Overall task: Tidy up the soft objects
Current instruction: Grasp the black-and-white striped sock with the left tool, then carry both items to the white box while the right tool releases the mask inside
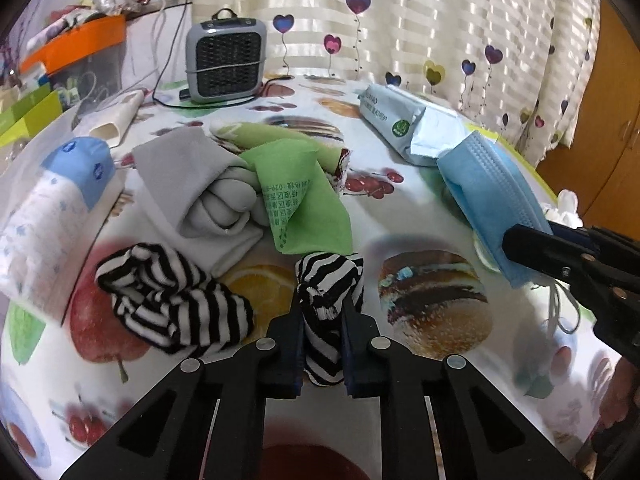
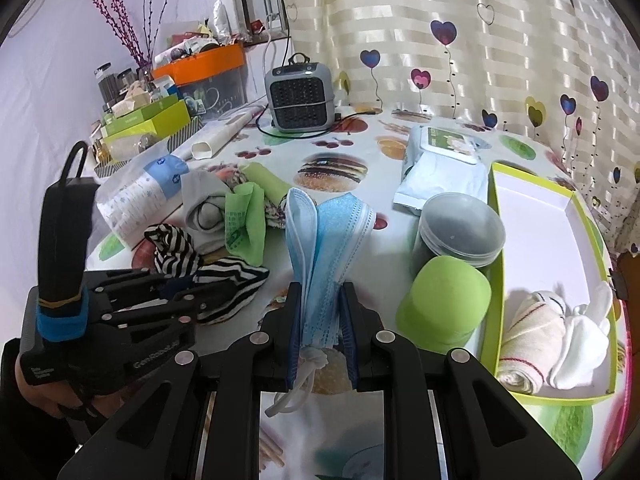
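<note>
My left gripper (image 1: 322,312) is shut on a black-and-white striped sock (image 1: 328,292), lifted just above the fruit-print table. It also shows in the right wrist view (image 2: 236,280). A second striped sock (image 1: 172,300) lies to its left. My right gripper (image 2: 320,300) is shut on a stack of blue face masks (image 2: 324,232), also seen in the left wrist view (image 1: 488,184). A grey cloth (image 1: 200,184) and a green cloth (image 1: 304,196) lie bunched behind. A green-rimmed box (image 2: 494,280) at right holds a rolled towel (image 2: 528,340) and white gloves (image 2: 580,340).
A grey heater (image 1: 226,62) stands at the back with its cable. A wipes pack (image 1: 404,124), a tissue pack (image 1: 52,208), a clear jar (image 2: 460,236) and a green cap (image 2: 444,300) sit on the table. Boxes clutter the far left (image 2: 160,120).
</note>
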`<state>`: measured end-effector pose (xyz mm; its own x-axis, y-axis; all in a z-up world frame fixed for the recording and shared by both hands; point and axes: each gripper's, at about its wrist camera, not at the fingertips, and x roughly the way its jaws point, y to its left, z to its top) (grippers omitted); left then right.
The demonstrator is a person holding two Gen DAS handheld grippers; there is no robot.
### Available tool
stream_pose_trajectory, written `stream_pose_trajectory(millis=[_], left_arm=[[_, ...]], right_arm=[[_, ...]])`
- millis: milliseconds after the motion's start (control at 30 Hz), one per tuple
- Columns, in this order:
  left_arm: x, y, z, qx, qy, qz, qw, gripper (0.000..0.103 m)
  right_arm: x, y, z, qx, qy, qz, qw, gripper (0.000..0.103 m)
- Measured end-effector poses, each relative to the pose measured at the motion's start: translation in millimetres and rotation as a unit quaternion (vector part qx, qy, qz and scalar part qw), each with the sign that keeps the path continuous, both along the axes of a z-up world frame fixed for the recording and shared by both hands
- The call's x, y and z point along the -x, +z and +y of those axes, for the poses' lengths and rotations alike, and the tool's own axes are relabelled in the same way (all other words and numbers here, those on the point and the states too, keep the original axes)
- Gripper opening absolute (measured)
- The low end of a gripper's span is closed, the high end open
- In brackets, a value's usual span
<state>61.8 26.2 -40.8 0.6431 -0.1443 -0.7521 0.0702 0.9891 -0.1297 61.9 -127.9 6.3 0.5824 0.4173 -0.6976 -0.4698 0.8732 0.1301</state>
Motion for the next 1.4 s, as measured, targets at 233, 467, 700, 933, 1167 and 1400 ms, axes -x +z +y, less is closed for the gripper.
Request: stream_pose_trajectory(millis=[233,467,700,933,1167,1400], left_arm=[[25.0,30.3,-2.8,0.019,0.002,-0.039,0.9991,0.013],[35.6,56.7,-8.8,0.029,0.003,-0.070,0.9971,0.013],[28.5,69.8,-33.0,0.033,-0.023,-0.083,0.9957,0.013],[13.1,80.5,-60.4,0.038,-0.052,-0.091,0.9938,0.013],[-2.5,90.8,-93.8,0.042,-0.088,-0.103,0.9899,0.013],[-21.6,95.7,-128.8,0.045,-0.121,-0.106,0.9860,0.013]], right_arm=[[9.1,10.0,-7.8,-0.013,-0.001,-0.014,1.000,0.019],[17.1,24.1,-23.7,-0.025,-0.015,-0.035,0.999,0.019],[14.1,31.6,-53.7,-0.028,-0.052,-0.045,0.997,0.019],[9.1,39.1,-87.4,-0.026,-0.092,-0.058,0.994,0.019],[0.9,45.7,-128.0,-0.021,-0.147,-0.068,0.986,0.019],[-9.6,42.1,-163.5,-0.016,-0.190,-0.063,0.980,0.019]])
